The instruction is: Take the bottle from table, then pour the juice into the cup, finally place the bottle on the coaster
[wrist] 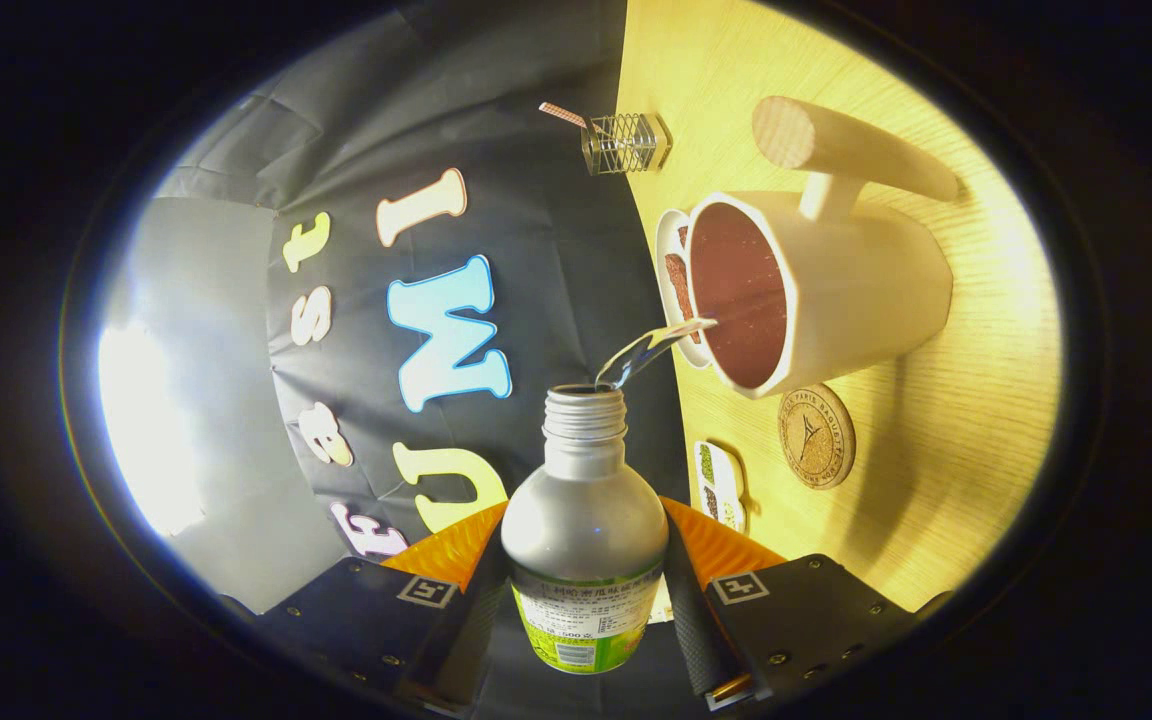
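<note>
My gripper (584,590) is shut on a silver bottle (584,520) with a green label, both fingers pressing its sides. The view is rolled sideways, so the wooden table (976,420) stands on the right. The bottle is tipped and uncapped, its threaded mouth pointing ahead. A clear stream of liquid (658,345) runs from the mouth into the white cup (841,290), whose inside looks dark red. The cup has a thick wooden handle (851,150). A round cork coaster (817,436) lies on the table just beside the cup, nearer the fingers.
A small white plate (673,285) with brown pieces sits behind the cup. A small wire basket (622,143) with a striped stick stands farther along the table edge. A little white dish (719,485) with green bits lies near the right finger.
</note>
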Motion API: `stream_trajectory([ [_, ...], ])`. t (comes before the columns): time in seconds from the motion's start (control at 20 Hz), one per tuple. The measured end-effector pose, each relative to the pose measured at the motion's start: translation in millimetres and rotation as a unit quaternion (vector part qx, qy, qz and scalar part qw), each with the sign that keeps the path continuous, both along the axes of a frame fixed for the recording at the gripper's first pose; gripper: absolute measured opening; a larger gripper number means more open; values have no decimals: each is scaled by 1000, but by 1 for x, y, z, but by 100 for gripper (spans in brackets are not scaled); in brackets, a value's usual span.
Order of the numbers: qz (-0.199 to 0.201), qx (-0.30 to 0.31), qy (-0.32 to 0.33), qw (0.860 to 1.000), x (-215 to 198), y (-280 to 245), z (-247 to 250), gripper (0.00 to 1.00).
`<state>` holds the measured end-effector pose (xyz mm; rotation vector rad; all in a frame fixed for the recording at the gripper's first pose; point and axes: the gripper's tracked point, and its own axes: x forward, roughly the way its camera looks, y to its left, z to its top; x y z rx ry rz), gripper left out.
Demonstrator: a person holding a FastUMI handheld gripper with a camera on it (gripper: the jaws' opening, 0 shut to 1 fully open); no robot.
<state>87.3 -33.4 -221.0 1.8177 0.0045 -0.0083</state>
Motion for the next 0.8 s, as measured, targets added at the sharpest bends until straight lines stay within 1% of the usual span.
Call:
stream_trajectory([
  [0.25,-2,11,-4,1000,0,1,5,77],
  [0.55,-5,42,-14,999,-2,1,10,77],
  [0.8,-6,47,-15,999,-2,2,11,77],
])
